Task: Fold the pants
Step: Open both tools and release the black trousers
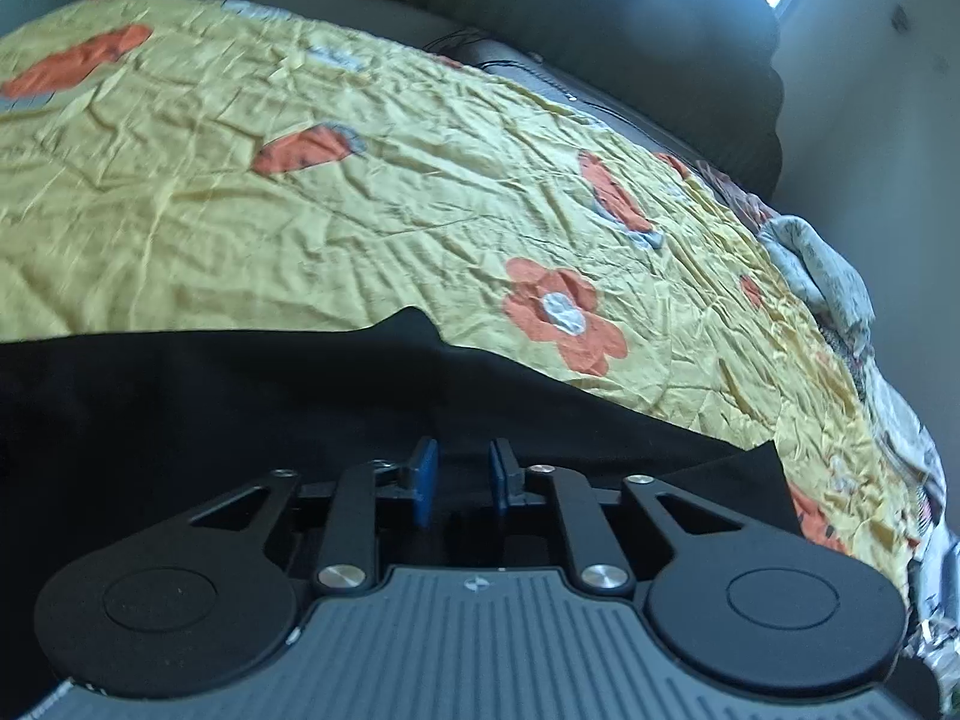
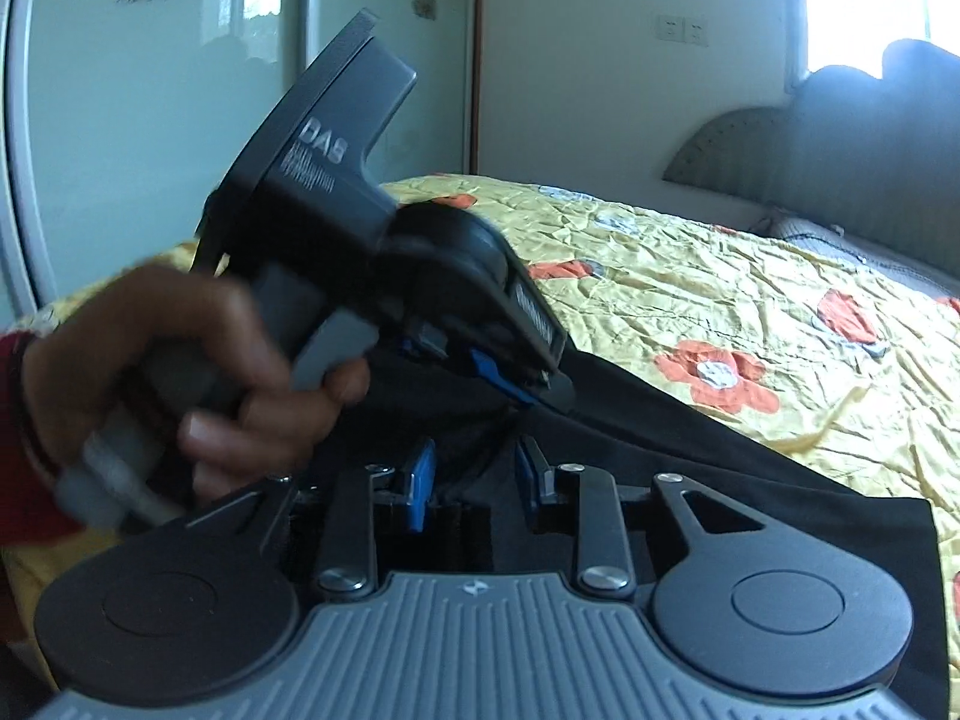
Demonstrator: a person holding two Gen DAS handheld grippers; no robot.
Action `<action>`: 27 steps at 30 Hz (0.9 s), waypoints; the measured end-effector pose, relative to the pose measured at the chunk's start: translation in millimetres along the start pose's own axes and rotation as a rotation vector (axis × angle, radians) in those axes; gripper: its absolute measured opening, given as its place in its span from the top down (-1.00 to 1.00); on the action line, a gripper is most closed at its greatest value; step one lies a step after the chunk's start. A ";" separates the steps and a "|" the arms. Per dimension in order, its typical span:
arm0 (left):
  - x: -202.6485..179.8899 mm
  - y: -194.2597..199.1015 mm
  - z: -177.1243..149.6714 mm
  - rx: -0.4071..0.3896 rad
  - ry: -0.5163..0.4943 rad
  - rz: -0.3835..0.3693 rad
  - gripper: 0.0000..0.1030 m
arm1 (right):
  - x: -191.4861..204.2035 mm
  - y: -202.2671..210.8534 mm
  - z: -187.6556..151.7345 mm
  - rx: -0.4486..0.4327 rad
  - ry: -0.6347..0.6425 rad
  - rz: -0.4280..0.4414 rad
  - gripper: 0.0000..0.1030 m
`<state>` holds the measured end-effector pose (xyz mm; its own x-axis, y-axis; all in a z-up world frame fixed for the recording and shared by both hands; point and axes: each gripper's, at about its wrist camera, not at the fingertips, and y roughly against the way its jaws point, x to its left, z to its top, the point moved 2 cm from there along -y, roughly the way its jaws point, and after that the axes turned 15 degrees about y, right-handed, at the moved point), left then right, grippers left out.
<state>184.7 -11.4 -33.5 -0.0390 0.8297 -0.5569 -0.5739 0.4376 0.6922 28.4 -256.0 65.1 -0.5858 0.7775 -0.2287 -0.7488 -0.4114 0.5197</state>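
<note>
Black pants (image 1: pixel 252 408) lie spread on a bed with a yellow flowered cover (image 1: pixel 360 180). My left gripper (image 1: pixel 461 480) hovers just over the pants, its blue pads a short gap apart with nothing between them. In the right wrist view the pants (image 2: pixel 720 480) stretch to the right. My right gripper (image 2: pixel 474 483) is open above a bunched part of the fabric. The left gripper (image 2: pixel 528 387) also shows there, held by a hand (image 2: pixel 180 360), tilted down with its tip at the pants' edge.
A dark padded headboard (image 1: pixel 600 18) and a pillow (image 1: pixel 816 264) lie at the far end of the bed. A glass-door wardrobe (image 2: pixel 150 90) stands to the left of the bed. A window (image 2: pixel 870 0) is bright at the right.
</note>
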 end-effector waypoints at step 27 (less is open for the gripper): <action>-14.8 -16.5 -1.9 0.052 0.023 -0.108 0.86 | 57.5 19.6 -13.8 0.017 0.103 0.037 0.04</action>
<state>193.2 -31.6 -37.5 0.0014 0.7687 -0.6396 -0.5329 0.5418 0.6500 -24.2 -226.0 50.8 -0.6426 0.7086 -0.2915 -0.7208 -0.4302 0.5434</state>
